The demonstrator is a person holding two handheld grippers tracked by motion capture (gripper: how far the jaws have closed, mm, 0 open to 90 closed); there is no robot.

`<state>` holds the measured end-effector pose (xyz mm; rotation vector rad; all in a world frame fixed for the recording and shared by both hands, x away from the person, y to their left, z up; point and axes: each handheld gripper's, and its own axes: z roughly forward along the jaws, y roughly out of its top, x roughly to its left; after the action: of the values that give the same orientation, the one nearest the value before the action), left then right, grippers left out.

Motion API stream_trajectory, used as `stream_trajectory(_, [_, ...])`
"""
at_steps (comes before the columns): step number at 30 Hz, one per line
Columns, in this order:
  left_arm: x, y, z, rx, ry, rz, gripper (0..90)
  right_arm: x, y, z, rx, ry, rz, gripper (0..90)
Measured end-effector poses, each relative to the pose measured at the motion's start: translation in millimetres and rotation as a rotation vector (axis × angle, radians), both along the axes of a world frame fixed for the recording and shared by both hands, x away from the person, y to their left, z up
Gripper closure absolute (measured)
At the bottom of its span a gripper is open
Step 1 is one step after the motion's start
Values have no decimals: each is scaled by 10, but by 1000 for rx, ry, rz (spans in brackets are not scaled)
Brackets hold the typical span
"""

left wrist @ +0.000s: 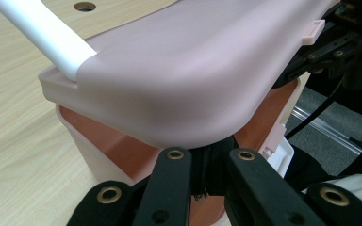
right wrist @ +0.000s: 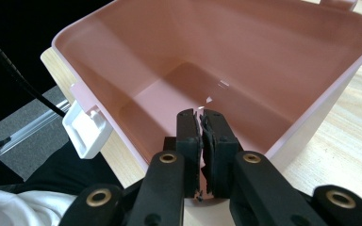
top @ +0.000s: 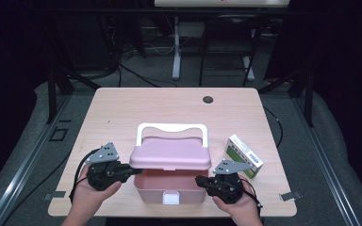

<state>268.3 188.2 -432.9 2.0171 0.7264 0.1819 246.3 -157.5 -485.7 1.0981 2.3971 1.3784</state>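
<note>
Desk [top: 122, 108]: pale wood, bare beyond the box, so you have free room there. Box [top: 169, 187]: pink, sits at the desk's near edge, its white latch [top: 172, 198] facing you and little margin in front of it. Lid [top: 170, 153]: raised off the box, white handle [top: 172, 128] on its far side. Carton [top: 244, 155]: green and white, just right of the box.

Your left gripper [top: 131, 172] sits at the box's left, fingers narrow and pinched on the lid's edge, holding it up. Your right gripper [top: 201, 181] sits at the box's right, fingers [right wrist: 188, 136] pressed together on nothing, over the open, empty interior.

Step in hand, by my reading: holding the box open for loading. Next move likely calls for your right fingers to widen and swing right to the carton, clearing the box's rim.
</note>
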Motion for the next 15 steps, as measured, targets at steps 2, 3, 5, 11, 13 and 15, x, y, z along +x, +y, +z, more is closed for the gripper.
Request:
stream_trajectory(2, [13,8,12,-8,1,2,895,6,9,-24,3,4,-1,859])
stream_trajectory(3, [17,9,17,-10,1,1,895,7,11,-29,5,6,-1,859])
stream_trajectory(5, [22,6,25,-13,-1,3,895,9,15,-35,4,3,1,860])
stream_trajectory(11, [47,4,62,-15,-7,6,895,18,37,-63,-2,3,5,857])
stream_trajectory(13, [51,2,69,-15,-10,8,895,20,36,-64,0,4,5,857])
stream_trajectory(15, [66,4,93,-18,-10,11,895,23,32,-66,0,4,8,862])
